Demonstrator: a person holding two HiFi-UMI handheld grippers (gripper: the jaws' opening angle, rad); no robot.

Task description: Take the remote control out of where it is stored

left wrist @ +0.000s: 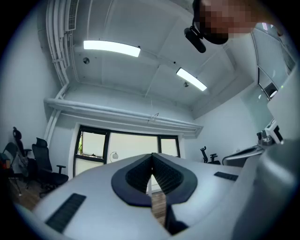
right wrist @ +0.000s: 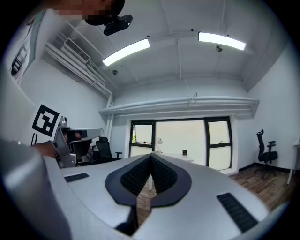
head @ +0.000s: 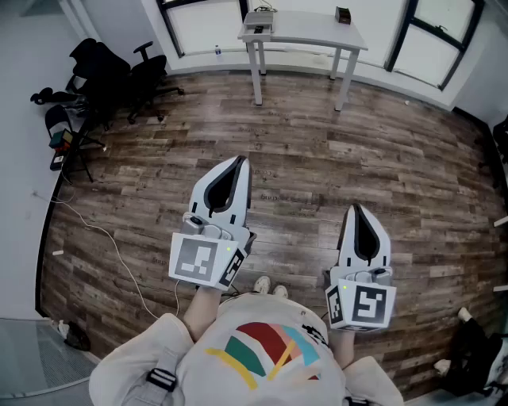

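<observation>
No remote control shows in any view. In the head view my left gripper (head: 240,161) and my right gripper (head: 355,208) are held side by side above the wooden floor (head: 317,158), both pointing toward the far window wall. Each is shut with its tips meeting and nothing between them. The left gripper view shows its closed jaws (left wrist: 151,156) aimed at the windows and tilted a little upward. In the right gripper view the jaws (right wrist: 151,155) are closed and level, facing the white table (right wrist: 176,156).
A white table (head: 305,32) stands at the far wall under the windows, with a small dark box (head: 343,14) and a flat device (head: 258,21) on it. Black office chairs (head: 119,75) cluster at the far left. A white cable (head: 103,238) trails over the floor.
</observation>
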